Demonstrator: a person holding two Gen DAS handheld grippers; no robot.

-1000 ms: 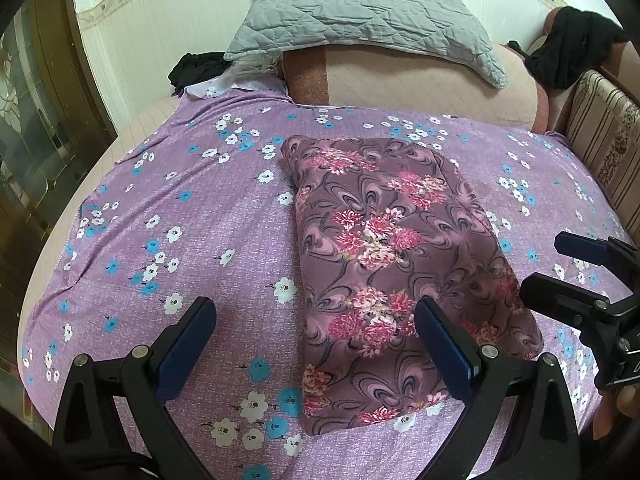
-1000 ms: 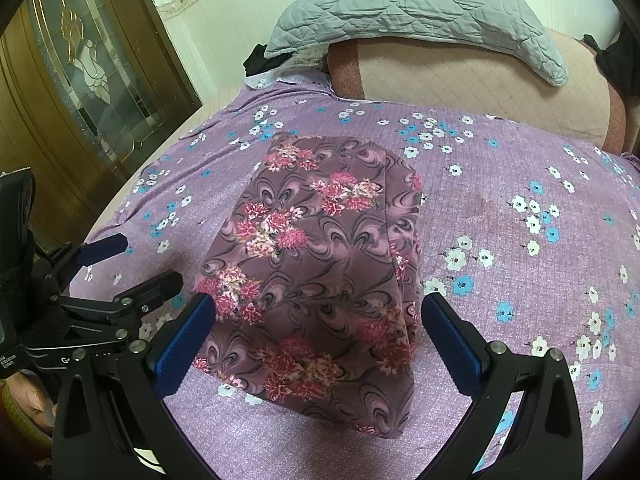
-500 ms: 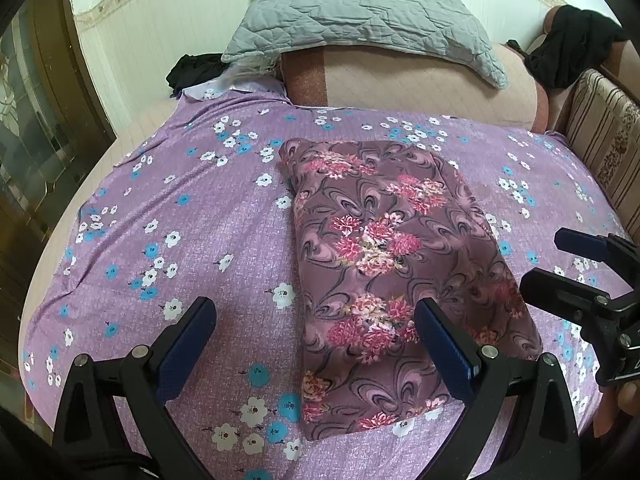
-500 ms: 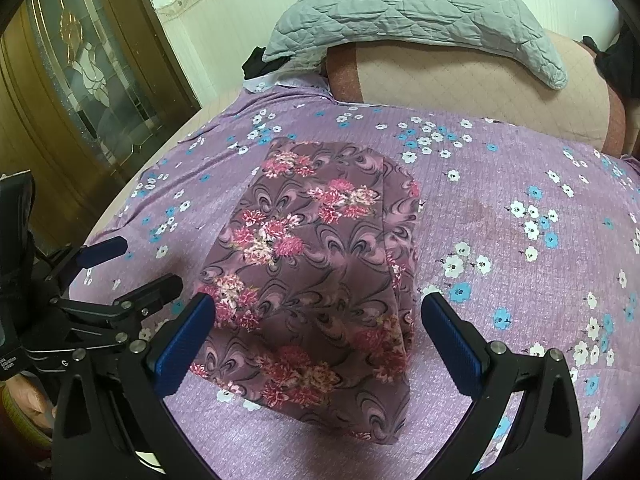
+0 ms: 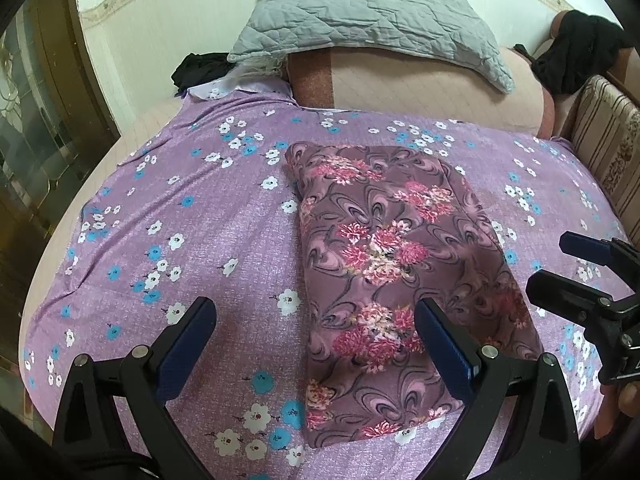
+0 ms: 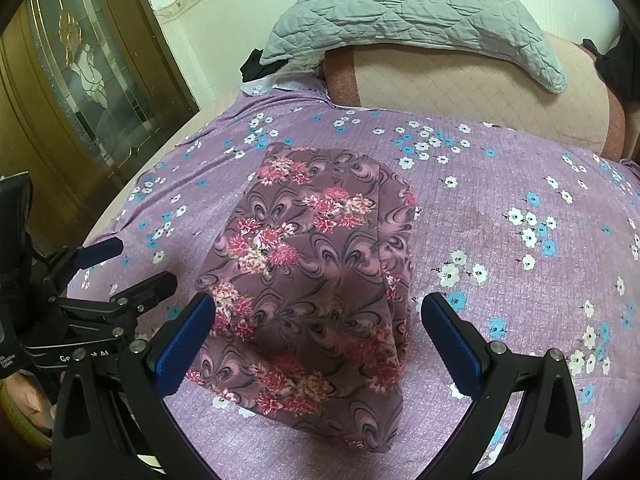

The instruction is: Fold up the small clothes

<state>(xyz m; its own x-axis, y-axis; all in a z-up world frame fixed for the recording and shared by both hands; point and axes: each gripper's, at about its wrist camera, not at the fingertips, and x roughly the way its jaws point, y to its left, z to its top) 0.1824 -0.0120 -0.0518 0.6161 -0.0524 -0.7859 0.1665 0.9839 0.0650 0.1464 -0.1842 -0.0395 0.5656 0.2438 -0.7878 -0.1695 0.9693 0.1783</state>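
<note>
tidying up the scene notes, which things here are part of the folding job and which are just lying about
Job: folded mauve floral garment; open left gripper; open right gripper.

Lying about: grey quilted blanket; black clothing heap; purple flowered bedsheet.

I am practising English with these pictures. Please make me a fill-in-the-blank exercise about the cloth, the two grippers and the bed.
1. The folded floral garment lies on a ____ sheet with white and blue flowers.
2. The jaws of the left gripper and the right gripper stand ____, holding nothing.
3. A grey quilted ____ rests on the pink bolster at the head of the bed.

Missing words: purple; open; pillow
</note>
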